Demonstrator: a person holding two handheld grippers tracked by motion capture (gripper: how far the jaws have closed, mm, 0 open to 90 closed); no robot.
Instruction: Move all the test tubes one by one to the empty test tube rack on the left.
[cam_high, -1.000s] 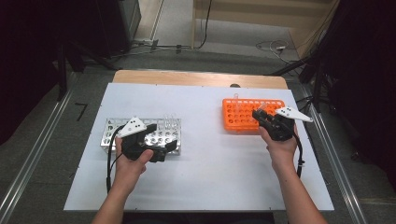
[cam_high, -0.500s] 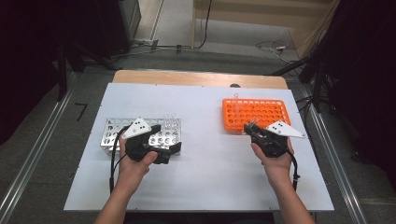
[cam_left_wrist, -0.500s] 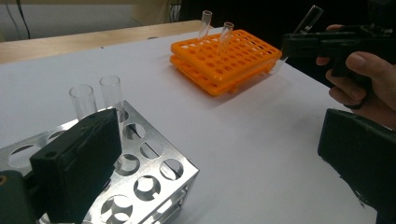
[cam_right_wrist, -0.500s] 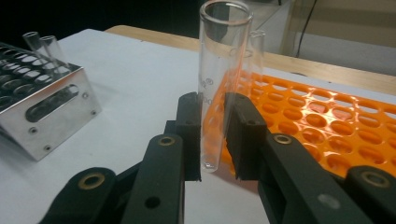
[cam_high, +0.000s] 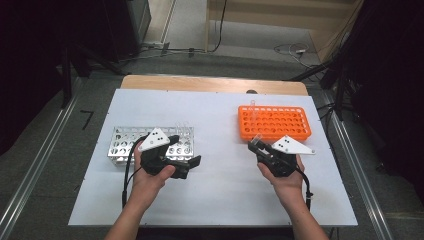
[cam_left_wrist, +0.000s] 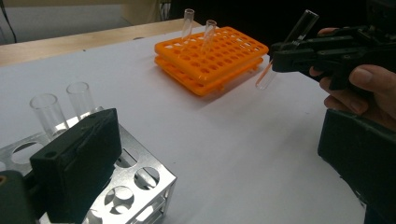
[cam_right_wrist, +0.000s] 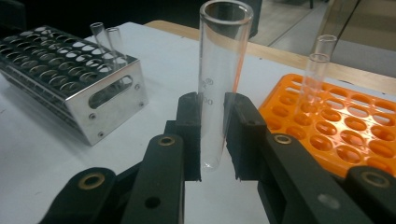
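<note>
I've got a glass tube (cam_right_wrist: 223, 84) pinched between the right gripper (cam_right_wrist: 212, 140)'s jaws, pads pressed on its lower half, mouth up, centre of the right gripper view. In the high view that gripper (cam_high: 256, 145) sits right of centre, just below the orange rack (cam_high: 274, 122), with the tube clear of the rack and carried above the table (cam_high: 220, 120). Two more tubes (cam_right_wrist: 317, 70) stand in the orange rack at the right of the right gripper view; two others (cam_right_wrist: 106, 39) stand in the metal rack (cam_right_wrist: 74, 74) at upper left. My read: this tube is on its way across to the metal rack. The left gripper (cam_high: 192, 162) rests against that rack (cam_high: 125, 145) at centre left of the high view, jaws spread wide with nothing between them. To do this well, I want the tube upright, because the left gripper view shows it (cam_left_wrist: 287, 46) leaning. I'd square it over a free hole beside the standing pair, come down straight, and avoid knocking those neighbours. The left hand (cam_high: 150, 175) can steady the rack so it doesn't skid on contact.
</note>
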